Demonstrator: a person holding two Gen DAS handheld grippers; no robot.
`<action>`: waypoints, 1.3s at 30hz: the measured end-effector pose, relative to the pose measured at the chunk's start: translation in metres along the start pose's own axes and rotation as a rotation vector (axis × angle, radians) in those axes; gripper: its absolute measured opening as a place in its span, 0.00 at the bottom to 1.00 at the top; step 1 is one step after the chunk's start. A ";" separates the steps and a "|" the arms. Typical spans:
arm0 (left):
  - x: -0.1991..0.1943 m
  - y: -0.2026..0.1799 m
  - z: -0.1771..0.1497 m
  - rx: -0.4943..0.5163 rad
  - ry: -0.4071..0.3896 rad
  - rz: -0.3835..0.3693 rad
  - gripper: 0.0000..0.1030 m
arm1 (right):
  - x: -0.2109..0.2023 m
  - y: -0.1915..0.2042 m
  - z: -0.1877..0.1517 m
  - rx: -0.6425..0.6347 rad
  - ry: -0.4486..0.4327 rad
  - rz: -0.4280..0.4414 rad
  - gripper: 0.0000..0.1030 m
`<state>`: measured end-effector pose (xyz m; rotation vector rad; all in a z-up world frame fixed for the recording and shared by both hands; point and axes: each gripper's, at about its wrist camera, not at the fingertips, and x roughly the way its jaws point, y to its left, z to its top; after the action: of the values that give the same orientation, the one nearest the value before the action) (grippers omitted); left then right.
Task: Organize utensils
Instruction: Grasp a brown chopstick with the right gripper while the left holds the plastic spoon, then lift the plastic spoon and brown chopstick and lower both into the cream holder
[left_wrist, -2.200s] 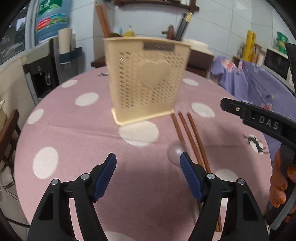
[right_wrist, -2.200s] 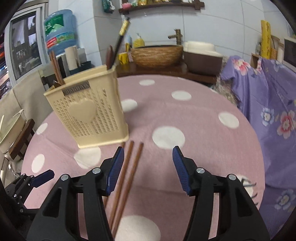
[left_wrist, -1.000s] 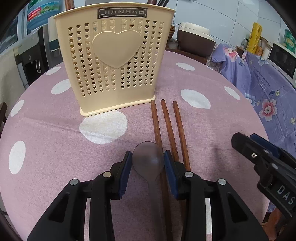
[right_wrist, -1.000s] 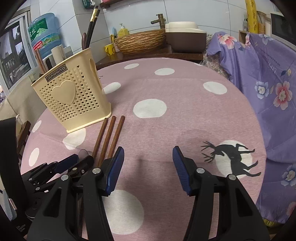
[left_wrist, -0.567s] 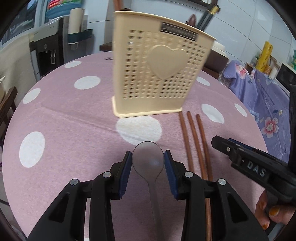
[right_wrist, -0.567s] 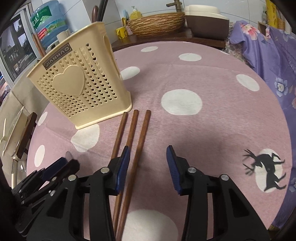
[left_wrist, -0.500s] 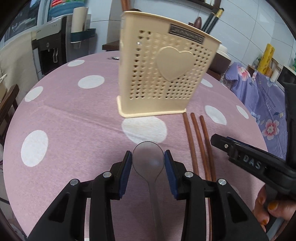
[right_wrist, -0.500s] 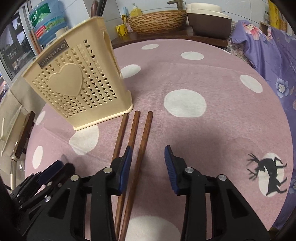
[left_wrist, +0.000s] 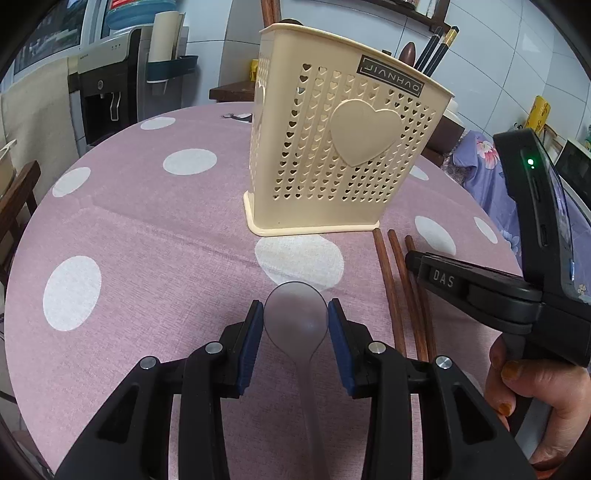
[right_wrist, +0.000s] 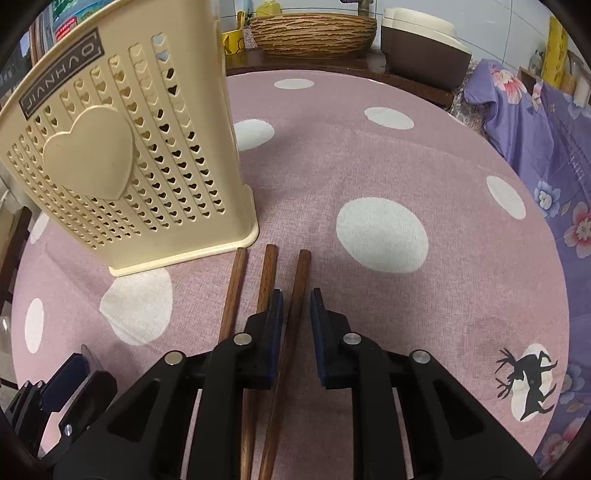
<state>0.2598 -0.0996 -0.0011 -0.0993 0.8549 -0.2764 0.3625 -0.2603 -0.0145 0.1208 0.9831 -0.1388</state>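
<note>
1. Since the earlier frames, the left gripper (left_wrist: 295, 332) has clamped the translucent spoon (left_wrist: 296, 320) by its bowl and lifted it clear of the table (left_wrist: 147, 236), while the right gripper (right_wrist: 295, 321) has dropped over the chopsticks (right_wrist: 266, 273) and narrowed.

2. Left wrist view: the spoon sits clenched between both pads, handle trailing back. The cream holder (left_wrist: 332, 147) stands ahead, upright. I judge that the spoon should rise above the rim before it tips in.

3. Right wrist view: the jaws straddle the rightmost chopstick (right_wrist: 300, 280), nearly closed but not yet touching it. The left pad lies close to the middle stick, so close slowly to pinch one only.
</note>
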 end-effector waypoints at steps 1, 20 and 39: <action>0.000 0.000 0.000 -0.001 0.000 0.000 0.35 | 0.000 0.000 0.000 -0.002 -0.003 -0.004 0.09; -0.025 0.006 0.010 -0.017 -0.084 -0.049 0.35 | -0.082 -0.037 0.000 0.128 -0.223 0.201 0.08; -0.064 0.003 0.036 -0.001 -0.220 -0.063 0.35 | -0.173 -0.052 -0.009 0.076 -0.386 0.288 0.07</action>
<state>0.2481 -0.0799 0.0684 -0.1546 0.6342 -0.3179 0.2521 -0.2992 0.1230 0.2922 0.5675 0.0643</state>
